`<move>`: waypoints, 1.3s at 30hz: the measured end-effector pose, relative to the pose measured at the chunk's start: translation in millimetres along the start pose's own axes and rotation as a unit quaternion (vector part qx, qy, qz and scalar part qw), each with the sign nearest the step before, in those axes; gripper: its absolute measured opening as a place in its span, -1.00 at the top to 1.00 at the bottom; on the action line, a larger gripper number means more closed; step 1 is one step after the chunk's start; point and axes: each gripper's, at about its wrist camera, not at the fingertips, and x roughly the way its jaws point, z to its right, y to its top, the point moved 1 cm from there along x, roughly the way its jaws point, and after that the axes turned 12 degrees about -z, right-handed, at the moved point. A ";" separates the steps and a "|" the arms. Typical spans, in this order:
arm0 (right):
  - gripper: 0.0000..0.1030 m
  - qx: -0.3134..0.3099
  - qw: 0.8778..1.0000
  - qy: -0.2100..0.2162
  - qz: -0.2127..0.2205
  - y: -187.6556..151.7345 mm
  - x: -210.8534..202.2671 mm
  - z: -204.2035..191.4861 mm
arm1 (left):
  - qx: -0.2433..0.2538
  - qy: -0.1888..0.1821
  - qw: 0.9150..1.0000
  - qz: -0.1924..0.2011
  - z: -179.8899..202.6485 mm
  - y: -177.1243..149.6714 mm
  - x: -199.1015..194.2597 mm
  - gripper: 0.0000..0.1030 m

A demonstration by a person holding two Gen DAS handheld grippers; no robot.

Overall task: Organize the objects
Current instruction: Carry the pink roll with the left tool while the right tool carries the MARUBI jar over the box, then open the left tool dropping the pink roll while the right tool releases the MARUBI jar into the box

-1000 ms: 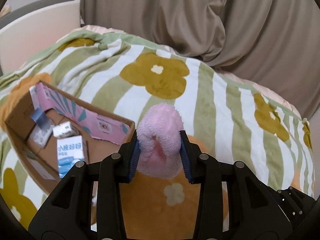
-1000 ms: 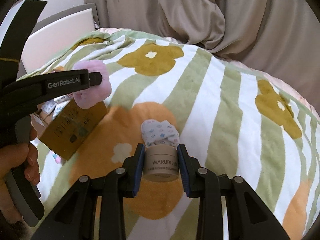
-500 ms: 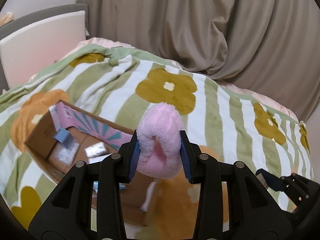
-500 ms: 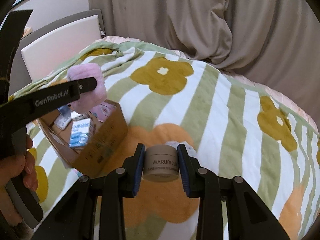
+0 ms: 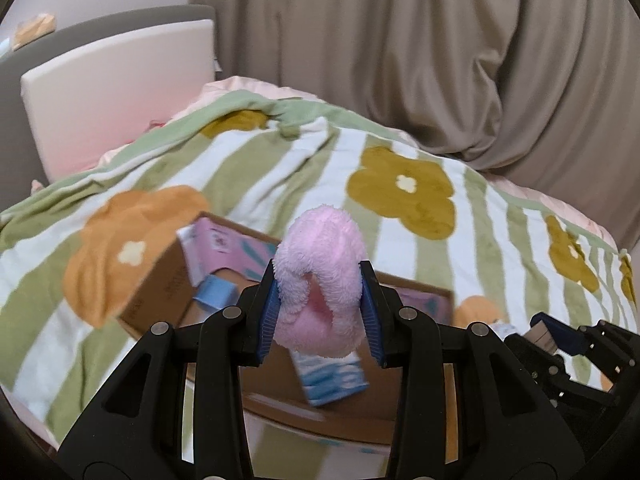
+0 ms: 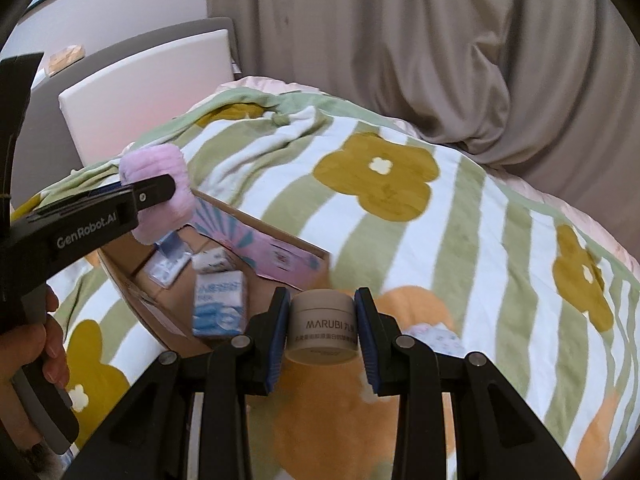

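My left gripper is shut on a fluffy pink plush item and holds it over an open cardboard box with a pink inner flap. The plush and left gripper also show in the right wrist view, above the box. My right gripper is shut on a round beige jar marked MARUBI, held just right of the box's near corner. The box holds a blue-and-white carton and other small packets.
The box lies on a bed with a green-striped flower blanket. A small folded patterned cloth lies on the blanket right of the jar. A white headboard panel stands at the left, grey-brown curtains behind.
Both grippers have moved left toward the box with their loads. The plush is now over the box, and the jar has come next to the box's near corner.
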 end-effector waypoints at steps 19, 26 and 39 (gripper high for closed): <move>0.40 -0.014 0.999 0.029 -0.032 34.5 61.9 -87.3 | -0.016 0.018 0.999 -0.041 -103.2 7.2 52.9 0.34; 0.40 -0.012 0.998 0.038 -0.046 37.9 88.9 -101.8 | -0.011 0.018 0.999 -0.049 -115.9 7.5 73.1 0.34; 0.40 -0.008 0.997 0.042 -0.066 37.2 118.7 -107.5 | 0.000 0.002 0.998 -0.056 -112.9 7.2 89.0 0.34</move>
